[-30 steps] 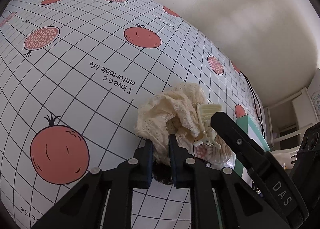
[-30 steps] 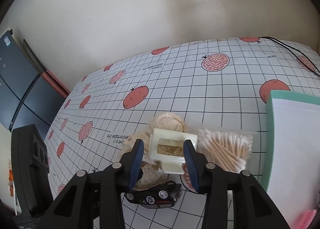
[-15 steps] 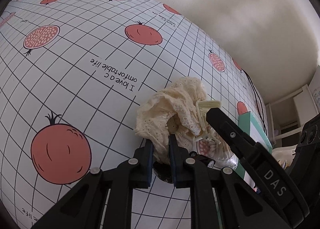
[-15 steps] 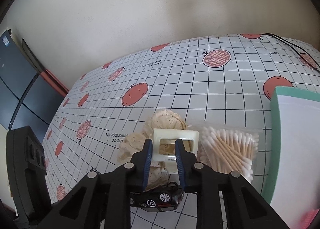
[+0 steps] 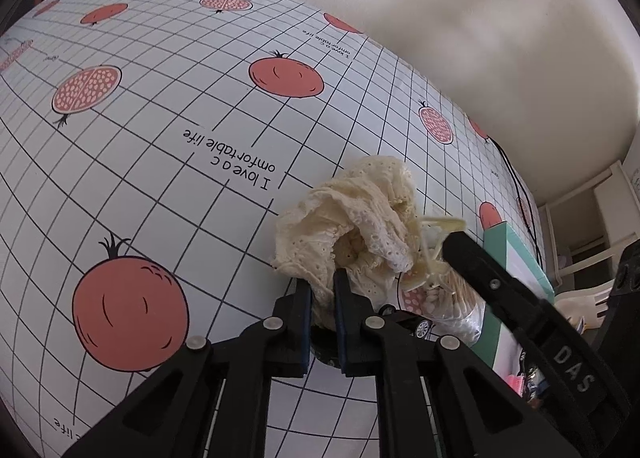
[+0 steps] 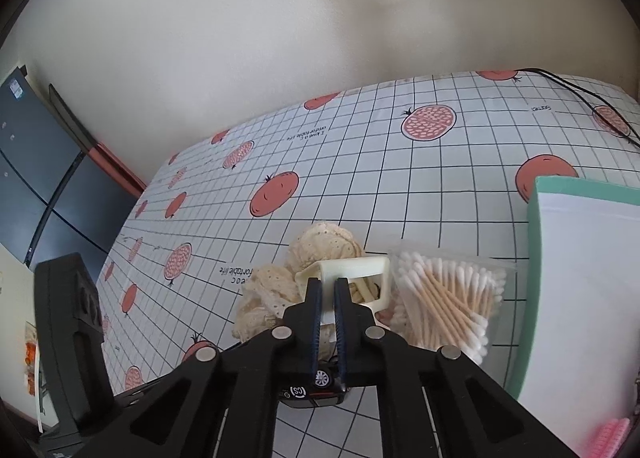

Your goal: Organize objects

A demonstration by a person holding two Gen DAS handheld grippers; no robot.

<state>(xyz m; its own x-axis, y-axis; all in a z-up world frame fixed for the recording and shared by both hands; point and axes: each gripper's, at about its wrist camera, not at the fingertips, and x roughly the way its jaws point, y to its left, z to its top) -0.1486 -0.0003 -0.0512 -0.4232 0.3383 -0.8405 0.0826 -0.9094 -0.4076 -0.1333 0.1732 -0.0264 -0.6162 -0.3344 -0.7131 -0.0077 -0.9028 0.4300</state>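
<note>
We see toy car [image 6: 316,392] mostly hidden under right gripper [image 6: 328,300]; only wheel and dark body show. Lace cloth [image 5: 352,218] part covers hair clip [image 6: 352,278].

Left to right: table [image 5: 168,162] wide open toward left edge and far edge by wall. Left gripper [image 5: 322,298] clamped on lace cloth. Right gripper clamped on cream hair clip. Cotton swab bag [image 6: 448,298] just beside clip. Green-edged box [image 6: 580,298] near right edge, cut off.

We count one cloth, one clip, one car, one swab bag, one box.
</note>
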